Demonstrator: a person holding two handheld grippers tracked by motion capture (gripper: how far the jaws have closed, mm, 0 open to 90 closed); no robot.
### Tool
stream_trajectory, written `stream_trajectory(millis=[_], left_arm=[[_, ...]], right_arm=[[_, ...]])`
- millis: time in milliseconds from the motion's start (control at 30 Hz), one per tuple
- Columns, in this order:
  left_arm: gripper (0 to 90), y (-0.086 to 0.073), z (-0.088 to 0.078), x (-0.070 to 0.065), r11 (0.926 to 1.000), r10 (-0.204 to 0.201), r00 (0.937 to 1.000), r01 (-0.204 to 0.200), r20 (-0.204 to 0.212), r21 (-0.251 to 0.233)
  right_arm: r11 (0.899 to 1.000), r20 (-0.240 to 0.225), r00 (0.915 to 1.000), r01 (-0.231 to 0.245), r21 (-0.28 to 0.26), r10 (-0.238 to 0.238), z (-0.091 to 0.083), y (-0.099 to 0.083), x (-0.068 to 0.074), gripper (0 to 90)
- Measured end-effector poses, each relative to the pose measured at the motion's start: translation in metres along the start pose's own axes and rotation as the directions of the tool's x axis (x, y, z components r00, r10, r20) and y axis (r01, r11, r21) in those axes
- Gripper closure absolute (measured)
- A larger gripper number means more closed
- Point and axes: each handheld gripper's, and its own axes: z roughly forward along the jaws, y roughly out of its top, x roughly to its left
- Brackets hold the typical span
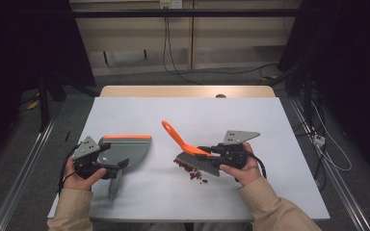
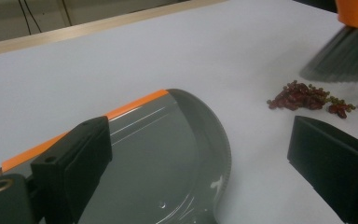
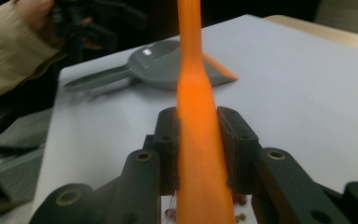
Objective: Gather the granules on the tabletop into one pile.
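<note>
The right gripper (image 1: 211, 153) was clamped tight on the orange handle of a hand brush (image 1: 192, 153), whose grey bristles rested against a small heap of red beans (image 1: 192, 172) on the white table (image 1: 250, 125). The left gripper (image 1: 118, 166) stood with jaws wide apart and holding nothing, over the grey dustpan (image 1: 125, 147) with an orange lip, lying left of the beans. No brand or writing could be read anywhere.
</note>
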Motion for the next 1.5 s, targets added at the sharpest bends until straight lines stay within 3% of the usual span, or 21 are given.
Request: stream_trajectory(millis=[33, 100, 133, 200, 300, 467, 733, 1000, 1167, 1500], left_arm=[[6.2, 0.0, 0.0, 0.0, 1.0, -0.001, 1.0, 0.001, 0.0, 0.001], [6.2, -0.001, 0.001, 0.0, 1.0, -0.008, 1.0, 0.008, 0.0, 0.001], [6.2, -0.001, 0.001, 0.0, 1.0, -0.006, 1.0, 0.006, -0.001, 0.003], [6.2, -0.001, 0.001, 0.0, 1.0, -0.007, 1.0, 0.007, -0.005, 0.003], [6.2, -0.001, 0.001, 0.001, 1.0, -0.006, 1.0, 0.006, -0.005, 0.004], [6.2, -0.001, 0.001, 0.001, 1.0, -0.005, 1.0, 0.005, -0.002, 0.004], [6.2, -0.001, 0.0, 0.001, 1.0, -0.006, 1.0, 0.006, -0.003, 0.0], [6.2, -0.001, 0.0, 0.002, 1.0, -0.008, 1.0, 0.008, -0.004, 0.002], [6.2, -0.002, 0.0, 0.003, 0.9998, -0.017, 0.9998, 0.017, -0.005, -0.001], [6.2, -0.002, -0.002, 0.005, 0.9997, -0.022, 0.9997, 0.022, -0.014, -0.004]], right_arm=[[0.999, -0.039, 0.9989, 0.025, 0.027, -0.024, 0.001, 0.0, 0.0, 71.2], [0.997, -0.071, 0.9966, 0.047, 0.058, -0.043, 0.004, 0.0, 0.0, 71.2], [0.996, -0.11, 0.9931, 0.049, 0.073, -0.041, 0.007, -0.001, 0.0, 71.2], [0.995, -0.141, 0.9892, 0.053, 0.087, -0.04, 0.009, -0.001, -0.001, 71.2], [0.991, -0.151, 0.9871, 0.07, 0.114, -0.053, 0.013, -0.001, -0.002, 71.2], [0.99, -0.197, 0.978, 0.093, 0.11, -0.07, 0.014, 0.002, 0.0, 71.2], [0.986, -0.273, 0.9575, 0.126, 0.105, -0.093, 0.017, 0.004, 0.008, 71.2], [0.981, -0.317, 0.9438, 0.141, 0.13, -0.094, 0.023, 0.0, 0.01, 71.2], [0.973, -0.361, 0.9291, 0.152, 0.174, -0.08, 0.033, -0.008, 0.008, 71.2], [0.988, -0.365, 0.9289, 0.108, 0.106, -0.062, 0.043, -0.014, -0.019, 71.2]])
